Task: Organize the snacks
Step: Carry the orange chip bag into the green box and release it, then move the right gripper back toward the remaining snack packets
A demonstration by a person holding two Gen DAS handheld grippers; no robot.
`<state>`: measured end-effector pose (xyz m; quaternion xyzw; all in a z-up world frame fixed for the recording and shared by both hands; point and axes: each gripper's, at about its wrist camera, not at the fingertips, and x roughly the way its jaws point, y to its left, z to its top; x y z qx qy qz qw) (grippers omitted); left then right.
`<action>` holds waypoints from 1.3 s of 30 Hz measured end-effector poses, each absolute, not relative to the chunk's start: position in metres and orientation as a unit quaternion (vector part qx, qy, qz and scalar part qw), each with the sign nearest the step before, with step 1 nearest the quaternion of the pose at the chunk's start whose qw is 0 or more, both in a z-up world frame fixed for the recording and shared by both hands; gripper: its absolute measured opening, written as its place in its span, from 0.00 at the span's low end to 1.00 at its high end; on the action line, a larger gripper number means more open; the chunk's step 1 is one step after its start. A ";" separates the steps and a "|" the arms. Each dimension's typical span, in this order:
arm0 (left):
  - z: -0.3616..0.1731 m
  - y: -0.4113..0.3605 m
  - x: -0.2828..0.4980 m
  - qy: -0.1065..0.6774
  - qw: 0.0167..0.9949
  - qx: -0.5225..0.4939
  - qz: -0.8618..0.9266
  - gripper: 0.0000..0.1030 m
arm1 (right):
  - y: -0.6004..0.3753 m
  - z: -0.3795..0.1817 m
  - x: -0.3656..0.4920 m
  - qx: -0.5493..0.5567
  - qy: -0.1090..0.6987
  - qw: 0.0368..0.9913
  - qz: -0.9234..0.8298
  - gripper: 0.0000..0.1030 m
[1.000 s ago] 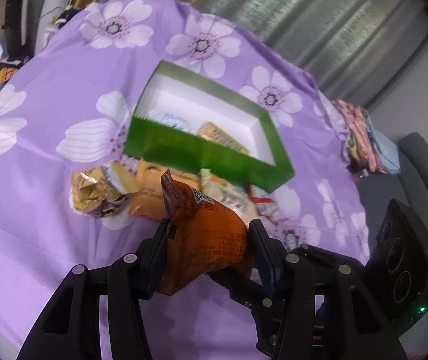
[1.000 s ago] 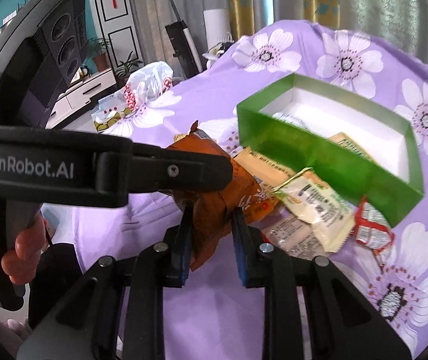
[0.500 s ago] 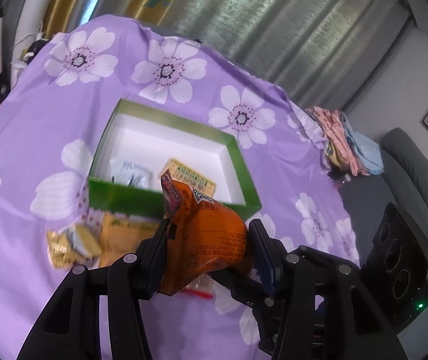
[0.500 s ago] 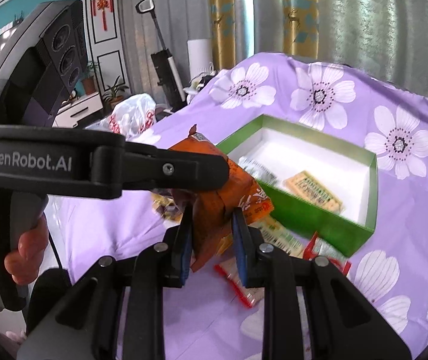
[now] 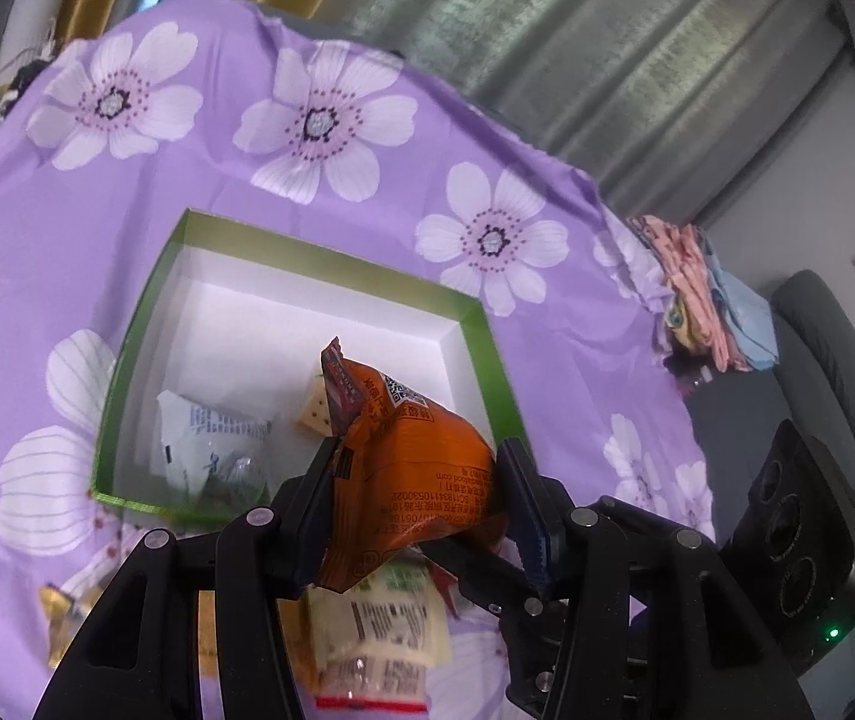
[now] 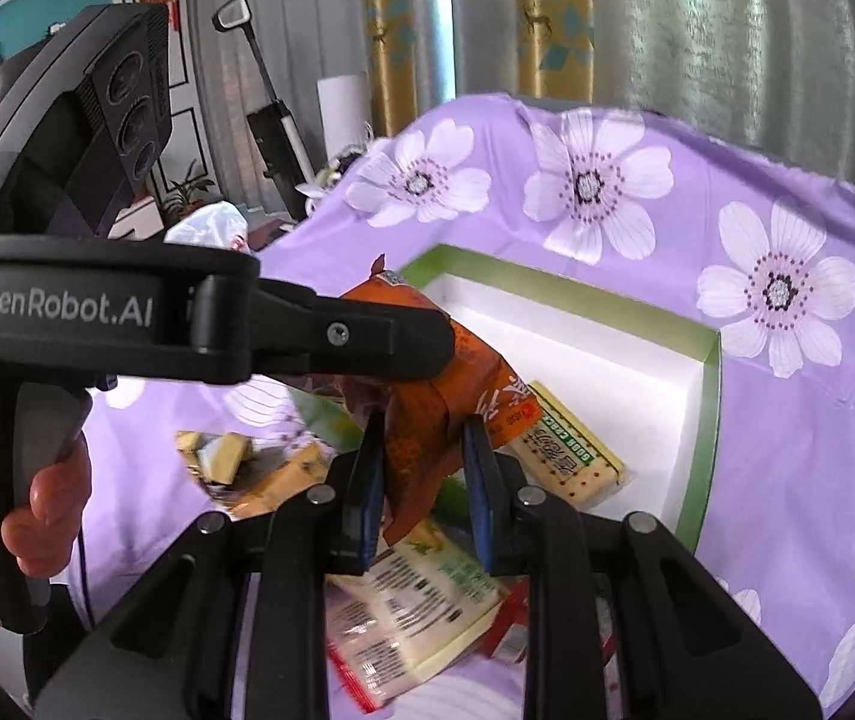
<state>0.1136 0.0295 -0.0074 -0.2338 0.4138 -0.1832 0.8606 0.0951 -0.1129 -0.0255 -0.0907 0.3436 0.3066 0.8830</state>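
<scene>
Purple cloth [image 5: 487, 138] printed with white flowers covers the surface, and a green box [image 5: 487, 336] with a white inside lies open on it. Loose snacks are seen on the cloth at the near side of the box: a pale yellow packet [image 6: 415, 606] with green print, a red-edged wrapper [image 6: 511, 618] partly under it, and small gold-wrapped pieces [image 6: 217, 450] further left. These lie below both tools, between them and the box wall.

An orange snack bag [image 5: 415, 468] is held above the near edge of the box, and part of the box floor is hidden behind it. The bag is pinched from both sides by the left hand-held gripper [image 5: 421, 498], its blue-padded fingers pressed into the foil. In the right wrist view the right hand-held gripper [image 6: 421, 480] is seen closed on the lower part of the same bag, and the black body of the left tool crosses the frame above it, held in a hand [image 6: 43, 498].

Inside the box, a white packet [image 5: 211, 450] is seen in the near left corner, and a yellow cracker pack [image 6: 571, 456] with green lettering lies flat on the floor beside it. The remaining floor of the box is bare white.

Beyond the surface, grey curtains [image 5: 607, 48], a folded pile of cloth [image 5: 703, 294] and an upright vacuum [image 6: 271, 120] are visible.
</scene>
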 end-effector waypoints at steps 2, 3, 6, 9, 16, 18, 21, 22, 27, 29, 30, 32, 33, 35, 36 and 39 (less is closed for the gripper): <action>-0.014 0.029 0.124 0.422 0.855 -0.241 -0.180 0.51 | -0.113 -0.032 0.104 -0.090 0.352 0.881 0.303 0.24; -0.017 0.029 0.128 0.426 0.853 -0.243 -0.178 0.51 | -0.112 -0.035 0.109 -0.089 0.356 0.880 0.302 0.24; -0.028 0.027 0.139 0.440 0.849 -0.244 -0.163 0.51 | -0.112 -0.045 0.119 -0.089 0.368 0.877 0.295 0.27; -0.036 0.029 0.142 0.446 0.850 -0.243 -0.141 0.58 | -0.112 -0.053 0.125 -0.089 0.378 0.877 0.284 0.29; -0.035 0.049 0.134 0.447 0.852 -0.250 -0.111 0.78 | -0.129 -0.052 0.118 -0.058 0.377 0.884 0.271 0.51; -0.030 0.056 0.128 0.441 0.855 -0.253 -0.104 0.79 | -0.135 -0.049 0.114 -0.053 0.375 0.886 0.267 0.52; -0.022 0.066 0.116 0.432 0.861 -0.252 -0.093 0.82 | -0.145 -0.045 0.102 -0.045 0.373 0.889 0.261 0.56; -0.019 0.070 0.112 0.428 0.863 -0.251 -0.090 0.83 | -0.148 -0.044 0.098 -0.044 0.371 0.890 0.260 0.57; -0.005 0.091 0.085 0.408 0.872 -0.260 -0.073 0.89 | -0.163 -0.041 0.077 -0.026 0.372 0.892 0.257 0.61; -0.002 0.097 0.074 0.404 0.874 -0.260 -0.067 0.89 | -0.167 -0.041 0.069 -0.020 0.371 0.892 0.256 0.65; -0.001 0.099 0.068 0.403 0.875 -0.261 -0.064 0.90 | -0.168 -0.041 0.064 -0.017 0.371 0.892 0.258 0.65; 0.000 0.104 0.058 0.400 0.876 -0.264 -0.059 0.90 | -0.170 -0.041 0.055 -0.012 0.372 0.892 0.258 0.65; 0.000 0.106 0.052 0.398 0.877 -0.265 -0.056 0.90 | -0.171 -0.041 0.051 -0.008 0.373 0.891 0.259 0.65; 0.001 0.106 0.043 0.397 0.879 -0.259 -0.050 0.90 | -0.173 -0.040 0.043 -0.003 0.373 0.891 0.260 0.65; 0.001 0.105 0.037 0.397 0.882 -0.252 -0.043 0.90 | -0.174 -0.040 0.040 -0.001 0.373 0.891 0.260 0.65; 0.001 0.096 0.023 0.396 0.889 -0.226 -0.035 0.90 | -0.176 -0.040 0.029 0.003 0.375 0.889 0.264 0.65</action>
